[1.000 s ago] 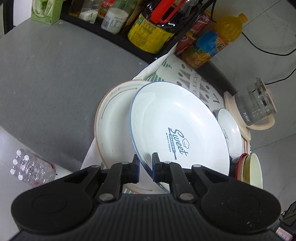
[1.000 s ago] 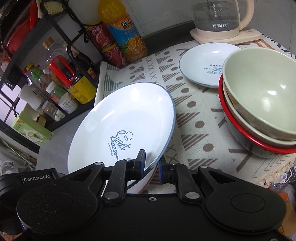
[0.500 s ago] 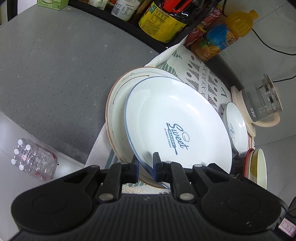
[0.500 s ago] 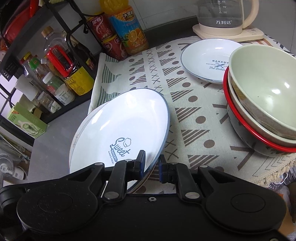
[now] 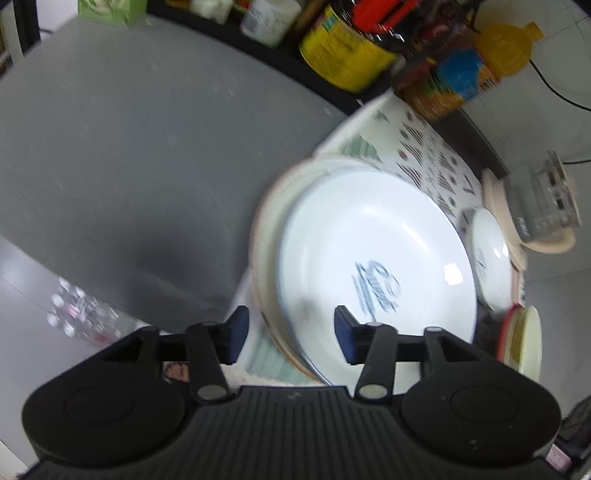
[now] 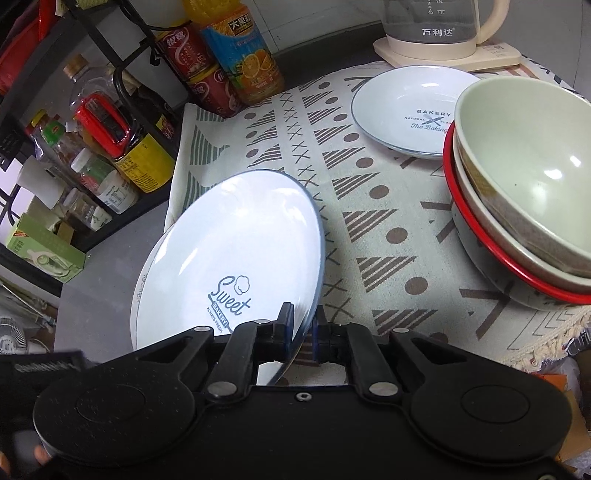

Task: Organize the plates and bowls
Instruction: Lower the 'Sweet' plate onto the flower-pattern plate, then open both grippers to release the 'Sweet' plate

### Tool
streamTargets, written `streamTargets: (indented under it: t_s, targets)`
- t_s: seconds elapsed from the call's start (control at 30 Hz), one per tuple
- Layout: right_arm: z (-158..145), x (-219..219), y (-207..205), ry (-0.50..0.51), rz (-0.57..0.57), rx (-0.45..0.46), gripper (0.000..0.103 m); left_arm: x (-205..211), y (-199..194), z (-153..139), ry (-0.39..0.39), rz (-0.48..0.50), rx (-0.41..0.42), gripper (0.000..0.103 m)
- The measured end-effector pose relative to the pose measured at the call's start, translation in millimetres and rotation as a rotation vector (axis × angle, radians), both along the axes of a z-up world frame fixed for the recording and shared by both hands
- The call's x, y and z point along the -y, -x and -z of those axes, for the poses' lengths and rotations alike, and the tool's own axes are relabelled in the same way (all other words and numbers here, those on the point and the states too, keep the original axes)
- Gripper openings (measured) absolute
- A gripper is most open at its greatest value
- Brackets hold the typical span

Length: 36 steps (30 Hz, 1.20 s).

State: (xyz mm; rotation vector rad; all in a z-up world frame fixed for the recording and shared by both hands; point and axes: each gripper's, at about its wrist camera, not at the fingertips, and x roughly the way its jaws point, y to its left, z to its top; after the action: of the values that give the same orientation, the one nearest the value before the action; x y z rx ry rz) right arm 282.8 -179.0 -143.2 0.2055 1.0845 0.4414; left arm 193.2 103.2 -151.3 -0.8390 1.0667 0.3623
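A white blue-rimmed "Sweet" plate (image 5: pixel 376 258) (image 6: pixel 236 251) lies tilted on a larger brown-rimmed plate (image 5: pixel 269 236) at the cloth's left end. My left gripper (image 5: pixel 288 334) is open, its jaws wide on either side of the plate's near edge. My right gripper (image 6: pixel 303 326) is shut on the Sweet plate's rim. A small "Bakery" plate (image 6: pixel 406 107) (image 5: pixel 491 258) lies farther along. Stacked bowls (image 6: pixel 532 192) (image 5: pixel 521 339), cream ones in a red-rimmed one, stand at the right.
A patterned cloth (image 6: pixel 369 206) covers the counter. A glass kettle (image 6: pixel 443 29) on its base stands at the back. Juice bottle (image 6: pixel 240 55), red cans (image 6: pixel 192 62) and a rack of condiment bottles (image 6: pixel 92 147) line the left. Grey countertop (image 5: pixel 129 166) spreads to the left.
My left gripper has opened and let go of the Sweet plate. The plate has come down onto the brown-rimmed plate, with the right gripper still shut on its rim.
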Motion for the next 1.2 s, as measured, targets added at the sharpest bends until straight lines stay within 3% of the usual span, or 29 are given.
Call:
streamTargets:
  t_s: [0.1,0.5,0.6,0.93,1.2]
  targets:
    - [2,-1,-2,0.000,0.003,-0.010,0.009,-13,0,3,-0.014,-0.042,-0.005,0.049]
    - [8,-5,-10,0.022,0.005,-0.042,0.010,-15,-16,14,-0.044,-0.064,0.009,0.048]
    - [10,-7,-12,0.028,-0.005,-0.047,0.010,-16,-17,17,-0.041,-0.071,0.016,0.044]
    - [18,-15,-18,0.036,-0.028,-0.084,0.013,-20,-17,16,-0.050,-0.097,0.058,0.015]
    - [22,-18,-20,0.036,-0.038,-0.104,0.015,-21,-17,17,-0.052,-0.109,0.050,0.015]
